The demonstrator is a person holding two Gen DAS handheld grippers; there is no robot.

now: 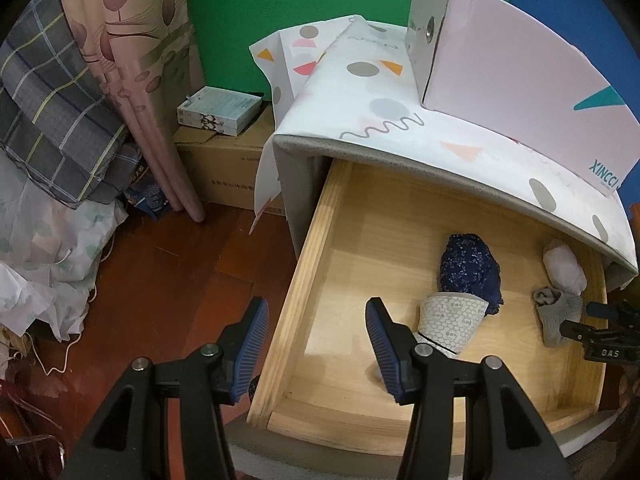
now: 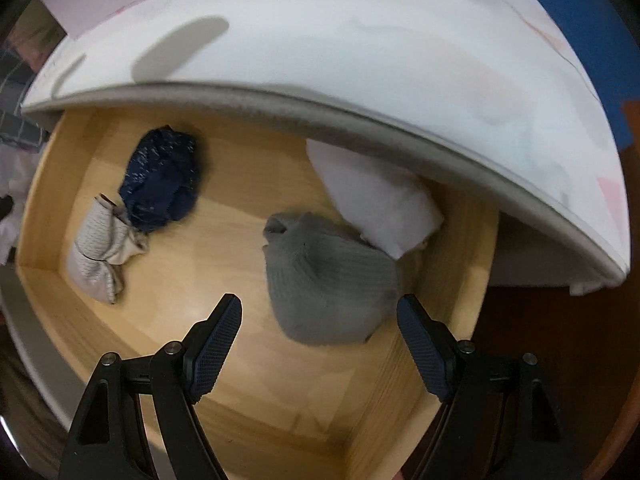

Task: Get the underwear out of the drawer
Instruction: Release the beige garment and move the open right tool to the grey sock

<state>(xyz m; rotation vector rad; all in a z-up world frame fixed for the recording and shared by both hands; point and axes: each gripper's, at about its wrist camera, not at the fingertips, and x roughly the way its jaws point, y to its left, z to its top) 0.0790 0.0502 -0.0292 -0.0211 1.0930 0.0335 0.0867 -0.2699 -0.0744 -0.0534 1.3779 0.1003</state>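
Four bundles of cloth lie in the one open wooden drawer (image 1: 320, 264) seen from the left wrist: a navy roll (image 1: 470, 266), a pale patterned roll (image 1: 448, 326) touching its near end, a grey piece (image 1: 558, 314) and a white one (image 1: 564, 266) half under the cabinet top (image 1: 400, 120). Which of these is underwear is hard to tell. One pink box (image 1: 520, 80) sits on that top. The left gripper (image 1: 318, 344) is spread, straddling the drawer's left wall, pinching nothing.

From the right wrist, the same four show, blurred. The navy roll (image 2: 160, 180) runs from the back toward the pale roll (image 2: 100, 256). The white piece (image 2: 380, 204) is partly hidden. The right gripper (image 2: 320, 344) stands wide, its fingers apart on either side of the grey piece (image 2: 328, 280), not touching it.
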